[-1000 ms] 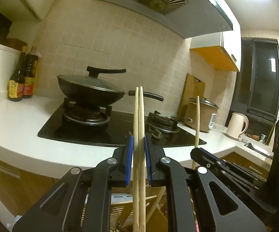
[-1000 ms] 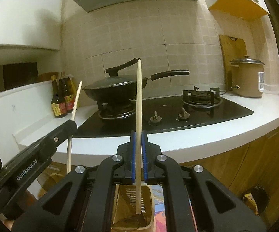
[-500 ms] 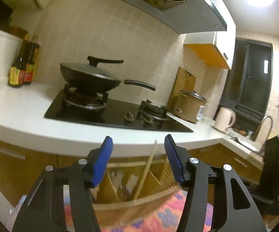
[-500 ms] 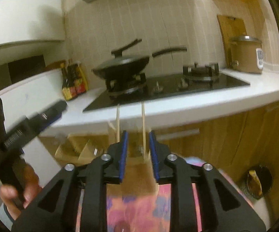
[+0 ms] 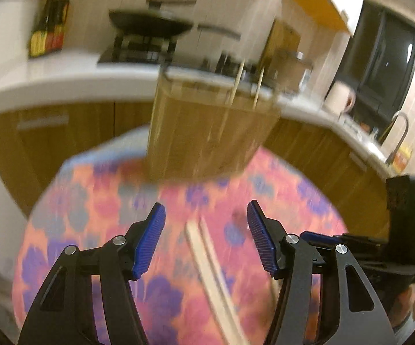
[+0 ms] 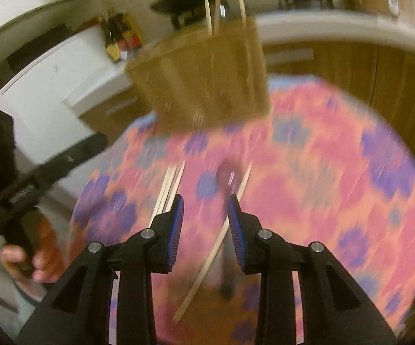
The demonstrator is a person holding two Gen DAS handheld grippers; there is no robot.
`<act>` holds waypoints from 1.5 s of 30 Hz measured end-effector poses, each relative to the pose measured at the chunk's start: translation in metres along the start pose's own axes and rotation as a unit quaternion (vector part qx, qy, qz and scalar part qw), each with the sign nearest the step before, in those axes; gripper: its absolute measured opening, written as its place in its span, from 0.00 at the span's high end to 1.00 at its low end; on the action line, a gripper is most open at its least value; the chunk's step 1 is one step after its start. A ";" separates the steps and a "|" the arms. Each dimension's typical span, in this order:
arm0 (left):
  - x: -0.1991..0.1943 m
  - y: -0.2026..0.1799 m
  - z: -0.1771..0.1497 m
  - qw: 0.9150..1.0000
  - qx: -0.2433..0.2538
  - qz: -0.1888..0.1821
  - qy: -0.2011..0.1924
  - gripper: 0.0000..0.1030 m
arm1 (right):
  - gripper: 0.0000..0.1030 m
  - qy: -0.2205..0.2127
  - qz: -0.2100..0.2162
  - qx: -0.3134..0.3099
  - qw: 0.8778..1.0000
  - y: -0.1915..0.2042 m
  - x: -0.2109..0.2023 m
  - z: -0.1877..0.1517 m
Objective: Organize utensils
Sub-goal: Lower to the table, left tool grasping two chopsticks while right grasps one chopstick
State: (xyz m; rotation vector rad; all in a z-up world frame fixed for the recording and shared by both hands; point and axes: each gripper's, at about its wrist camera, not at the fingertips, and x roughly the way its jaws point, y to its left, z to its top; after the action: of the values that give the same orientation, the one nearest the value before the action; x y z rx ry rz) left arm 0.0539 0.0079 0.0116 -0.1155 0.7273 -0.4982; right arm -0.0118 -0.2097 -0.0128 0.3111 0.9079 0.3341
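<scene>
Left wrist view: the left gripper (image 5: pixel 206 231) is seen with its blue pads spread wide and nothing between them, pointed down over a table (image 5: pixel 98 189) covered in a pink, orange and purple flowered cloth. A pair of pale chopsticks (image 5: pixel 207 261) is seen lying side by side on the cloth below the gap between the fingers, untouched by either pad. At the far edge of the table a wooden utensil holder (image 5: pixel 207 135) is stood upright, with two chopstick ends (image 5: pixel 237 82) sticking up out of its top. The whole picture is blurred. Part of the right gripper's black body is seen at the right edge.

Right wrist view: the right gripper (image 6: pixel 205 222) is shown with its jaws parted by a narrower gap and empty. A single chopstick (image 6: pixel 216 247) is laid slantwise on the cloth under the gap, passing behind the right pad, while a small bundle of chopsticks (image 6: pixel 168 187) is laid just left of the left pad. Three chopstick ends are seen rising from the holder (image 6: pixel 204 77) beyond. The left gripper is held by a hand (image 6: pixel 35 258) at the left edge. Beyond the table, a white kitchen counter (image 6: pixel 351 31) with a dark pan (image 6: pixel 190 3) can be made out.
</scene>
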 end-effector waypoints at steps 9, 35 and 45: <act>0.035 0.007 -0.042 0.994 0.017 0.020 0.110 0.57 | 0.73 0.067 -0.014 0.024 0.997 0.002 0.019 -0.042; 0.065 -0.037 -0.046 0.971 0.138 0.105 0.165 0.84 | 0.96 0.040 -0.085 -0.012 0.995 -0.011 0.001 -0.018; 0.062 -0.025 -0.045 0.976 0.103 0.115 0.151 0.90 | 0.96 0.063 -0.099 0.000 0.993 -0.049 -0.004 -0.024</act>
State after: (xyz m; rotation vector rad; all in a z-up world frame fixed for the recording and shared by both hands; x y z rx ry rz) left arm 0.0539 -0.0407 -0.0525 0.2413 0.9680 -0.3702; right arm -0.0256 -0.2531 -0.0436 0.1991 1.0543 0.1710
